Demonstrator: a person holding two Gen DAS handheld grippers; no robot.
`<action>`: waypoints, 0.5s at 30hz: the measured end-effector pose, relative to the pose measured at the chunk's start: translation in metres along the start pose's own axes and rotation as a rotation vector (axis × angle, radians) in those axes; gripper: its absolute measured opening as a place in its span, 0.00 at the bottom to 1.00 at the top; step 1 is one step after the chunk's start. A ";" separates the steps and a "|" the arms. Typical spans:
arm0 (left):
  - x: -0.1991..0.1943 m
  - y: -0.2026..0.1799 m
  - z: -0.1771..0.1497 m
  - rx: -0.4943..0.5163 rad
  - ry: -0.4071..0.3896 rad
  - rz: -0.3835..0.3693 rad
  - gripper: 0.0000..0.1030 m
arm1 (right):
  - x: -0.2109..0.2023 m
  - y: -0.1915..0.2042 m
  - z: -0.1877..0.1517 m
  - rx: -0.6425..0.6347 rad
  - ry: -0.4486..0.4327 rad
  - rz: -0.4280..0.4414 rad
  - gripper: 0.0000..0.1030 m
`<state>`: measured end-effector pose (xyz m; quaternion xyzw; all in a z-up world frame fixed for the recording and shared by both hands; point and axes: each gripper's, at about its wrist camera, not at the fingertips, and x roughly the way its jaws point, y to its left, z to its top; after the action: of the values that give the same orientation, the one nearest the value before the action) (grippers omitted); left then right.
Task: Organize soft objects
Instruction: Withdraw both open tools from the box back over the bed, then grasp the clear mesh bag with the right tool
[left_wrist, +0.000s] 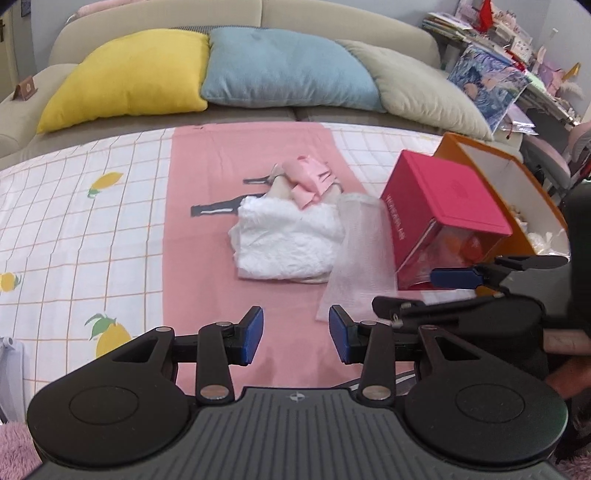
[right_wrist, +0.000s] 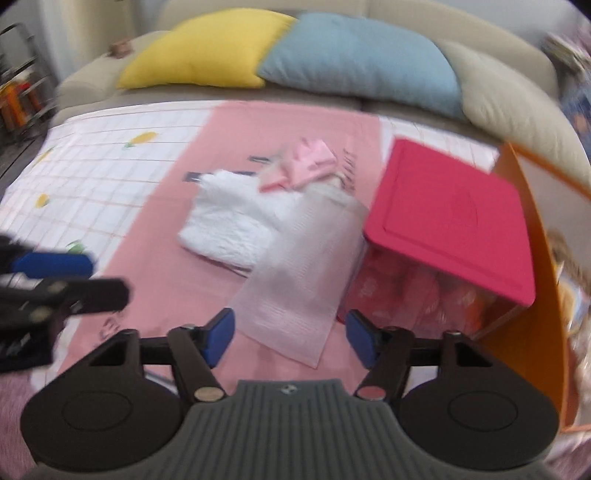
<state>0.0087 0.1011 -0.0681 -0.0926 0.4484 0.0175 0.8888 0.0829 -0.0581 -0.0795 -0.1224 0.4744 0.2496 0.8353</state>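
Note:
A white fluffy folded cloth (left_wrist: 284, 240) lies on the pink blanket (left_wrist: 207, 221), with small pink clothes (left_wrist: 308, 179) behind it and a sheet of bubble wrap (left_wrist: 360, 258) to its right. They also show in the right wrist view: the white cloth (right_wrist: 229, 225), the pink clothes (right_wrist: 306, 162) and the bubble wrap (right_wrist: 299, 280). My left gripper (left_wrist: 295, 334) is open and empty above the blanket, short of the cloth. My right gripper (right_wrist: 290, 338) is open and empty, over the near end of the bubble wrap. The right wrist view is blurred.
A pink-lidded clear box (left_wrist: 443, 218) leans against an open orange box (left_wrist: 517, 177) at the right. Yellow (left_wrist: 129, 77), blue (left_wrist: 288, 70) and beige (left_wrist: 421, 85) pillows line the sofa back. A lemon-print sheet (left_wrist: 74, 229) covers the left. Cluttered shelves (left_wrist: 517, 55) stand far right.

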 end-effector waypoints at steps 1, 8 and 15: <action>0.002 0.001 0.000 -0.004 0.002 0.003 0.48 | 0.005 -0.002 0.001 0.035 0.010 -0.003 0.68; 0.016 0.008 0.003 -0.014 0.031 0.020 0.53 | 0.041 -0.010 0.004 0.256 0.095 -0.005 0.71; 0.024 0.008 0.006 -0.013 0.039 0.031 0.62 | 0.061 0.002 0.013 0.292 0.115 -0.037 0.71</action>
<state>0.0268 0.1087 -0.0853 -0.0919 0.4670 0.0325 0.8789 0.1172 -0.0319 -0.1248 -0.0223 0.5504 0.1551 0.8200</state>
